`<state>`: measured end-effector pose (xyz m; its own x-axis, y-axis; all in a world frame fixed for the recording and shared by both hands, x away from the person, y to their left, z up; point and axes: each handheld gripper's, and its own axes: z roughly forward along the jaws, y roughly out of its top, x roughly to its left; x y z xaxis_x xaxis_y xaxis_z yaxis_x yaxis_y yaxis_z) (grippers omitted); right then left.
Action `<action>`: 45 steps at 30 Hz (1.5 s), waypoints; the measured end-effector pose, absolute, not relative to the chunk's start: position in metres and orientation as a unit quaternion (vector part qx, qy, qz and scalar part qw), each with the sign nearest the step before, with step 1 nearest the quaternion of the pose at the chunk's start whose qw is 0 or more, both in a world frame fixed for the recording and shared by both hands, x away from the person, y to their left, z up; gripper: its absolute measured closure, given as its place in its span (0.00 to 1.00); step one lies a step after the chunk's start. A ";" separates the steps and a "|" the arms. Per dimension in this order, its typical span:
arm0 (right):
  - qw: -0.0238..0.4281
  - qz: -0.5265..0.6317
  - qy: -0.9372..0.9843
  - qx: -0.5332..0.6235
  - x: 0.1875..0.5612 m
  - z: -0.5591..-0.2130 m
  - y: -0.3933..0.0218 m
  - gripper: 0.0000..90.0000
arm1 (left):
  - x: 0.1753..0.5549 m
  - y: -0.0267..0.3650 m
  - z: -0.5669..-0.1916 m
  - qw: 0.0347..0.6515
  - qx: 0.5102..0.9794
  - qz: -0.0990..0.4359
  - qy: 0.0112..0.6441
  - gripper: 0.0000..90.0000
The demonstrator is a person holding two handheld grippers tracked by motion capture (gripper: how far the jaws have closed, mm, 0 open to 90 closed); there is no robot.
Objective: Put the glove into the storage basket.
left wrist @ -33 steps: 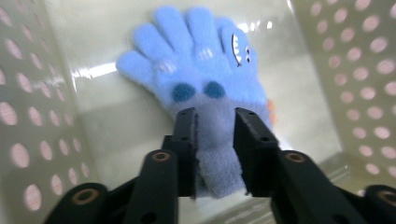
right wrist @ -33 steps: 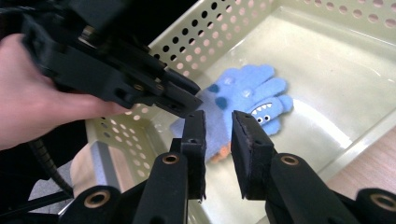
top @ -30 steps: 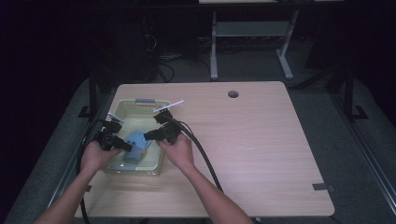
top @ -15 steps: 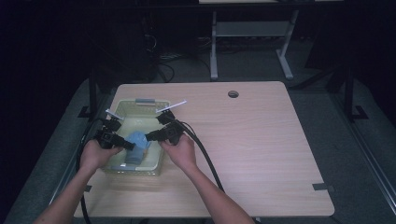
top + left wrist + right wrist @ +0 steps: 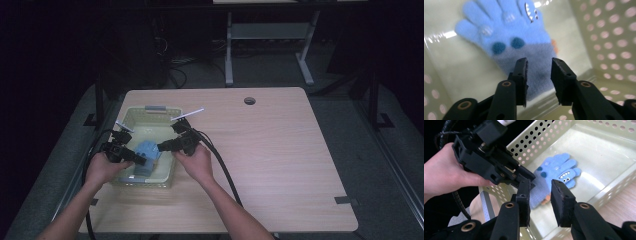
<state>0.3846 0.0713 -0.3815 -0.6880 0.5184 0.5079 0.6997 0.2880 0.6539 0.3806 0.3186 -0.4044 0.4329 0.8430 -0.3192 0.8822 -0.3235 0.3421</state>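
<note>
High view: dim room, surroundings near black; the bench (image 5: 280,150) is the one lit area, evenly, from overhead, with weak shadows. Left claw view: glove (image 5: 519,47) soft, its fingertips blurred; basket (image 5: 614,32) wall holes smeared into pale spots; glare streaks on the basket floor. Right claw view: sharper, brighter; dark background upper left; sheen on the basket floor.

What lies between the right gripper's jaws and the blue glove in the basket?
In the right gripper view, the left gripper sits between the right gripper and the blue glove.
</note>
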 end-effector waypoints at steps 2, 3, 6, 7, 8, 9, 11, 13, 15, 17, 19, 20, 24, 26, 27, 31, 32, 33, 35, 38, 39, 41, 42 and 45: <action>0.101 -0.455 -0.798 -0.382 0.385 -0.382 0.069 0.75 | 0.380 0.321 -0.402 0.246 0.812 -0.040 0.528 0.71; 0.100 -0.455 -0.799 -0.381 0.385 -0.382 0.069 0.75 | 0.380 0.322 -0.401 0.250 0.811 -0.040 0.527 0.70; 0.102 -0.455 -0.797 -0.384 0.384 -0.382 0.067 0.75 | 0.380 0.323 -0.400 0.258 0.809 -0.035 0.526 0.70; 0.100 -0.458 -0.798 -0.380 0.384 -0.382 0.066 0.74 | 0.379 0.324 -0.400 0.264 0.806 -0.038 0.529 0.69; 0.101 -0.457 -0.798 -0.379 0.384 -0.382 0.066 0.73 | 0.379 0.324 -0.399 0.273 0.801 -0.038 0.531 0.69; 0.100 -0.458 -0.798 -0.379 0.384 -0.381 0.065 0.72 | 0.379 0.326 -0.398 0.277 0.801 -0.035 0.530 0.69; 0.101 -0.461 -0.797 -0.377 0.384 -0.380 0.063 0.72 | 0.380 0.327 -0.396 0.282 0.799 -0.035 0.530 0.69; 0.101 -0.464 -0.794 -0.380 0.384 -0.379 0.059 0.72 | 0.380 0.327 -0.396 0.284 0.798 -0.037 0.530 0.68; 0.103 -0.467 -0.792 -0.381 0.385 -0.379 0.056 0.72 | 0.379 0.327 -0.395 0.285 0.801 -0.036 0.526 0.66; 0.103 -0.464 -0.792 -0.384 0.385 -0.379 0.054 0.70 | 0.378 0.326 -0.395 0.288 0.801 -0.034 0.524 0.66; 0.102 -0.463 -0.791 -0.387 0.385 -0.380 0.051 0.69 | 0.377 0.324 -0.393 0.293 0.799 -0.027 0.524 0.64; 0.101 -0.462 -0.791 -0.388 0.385 -0.380 0.049 0.69 | 0.376 0.323 -0.393 0.293 0.801 -0.023 0.522 0.61; 0.103 -0.466 -0.790 -0.385 0.384 -0.381 0.043 0.70 | 0.373 0.318 -0.388 0.311 0.800 -0.019 0.513 0.58; 0.105 -0.465 -0.790 -0.385 0.382 -0.382 0.041 0.70 | 0.374 0.316 -0.386 0.320 0.798 -0.019 0.511 0.57; 0.107 -0.465 -0.790 -0.385 0.382 -0.381 0.040 0.69 | 0.374 0.314 -0.384 0.326 0.796 -0.023 0.510 0.56; 0.106 -0.471 -0.788 -0.382 0.381 -0.377 0.031 0.67 | 0.373 0.309 -0.380 0.340 0.792 -0.030 0.506 0.55; 0.106 -0.474 -0.786 -0.384 0.381 -0.375 0.028 0.67 | 0.373 0.307 -0.379 0.344 0.790 -0.030 0.507 0.54; 0.106 -0.475 -0.784 -0.384 0.381 -0.374 0.025 0.66 | 0.373 0.306 -0.378 0.346 0.789 -0.031 0.506 0.54; 0.101 -0.478 -0.783 -0.385 0.381 -0.373 0.019 0.65 | 0.373 0.304 -0.376 0.353 0.785 -0.032 0.508 0.53; 0.096 -0.476 -0.784 -0.387 0.382 -0.372 0.011 0.62 | 0.374 0.302 -0.374 0.357 0.786 -0.027 0.505 0.52; 0.099 -0.477 -0.782 -0.389 0.382 -0.372 0.008 0.61 | 0.374 0.302 -0.373 0.357 0.785 -0.026 0.505 0.52; 0.105 -0.483 -0.777 -0.390 0.383 -0.371 0.002 0.60 | 0.374 0.301 -0.373 0.359 0.785 -0.026 0.505 0.51; 0.107 -0.484 -0.775 -0.392 0.383 -0.371 0.000 0.59 | 0.374 0.300 -0.373 0.364 0.782 -0.029 0.505 0.49; 0.103 -0.486 -0.773 -0.394 0.384 -0.370 -0.007 0.58 | 0.373 0.299 -0.371 0.381 0.774 -0.026 0.505 0.47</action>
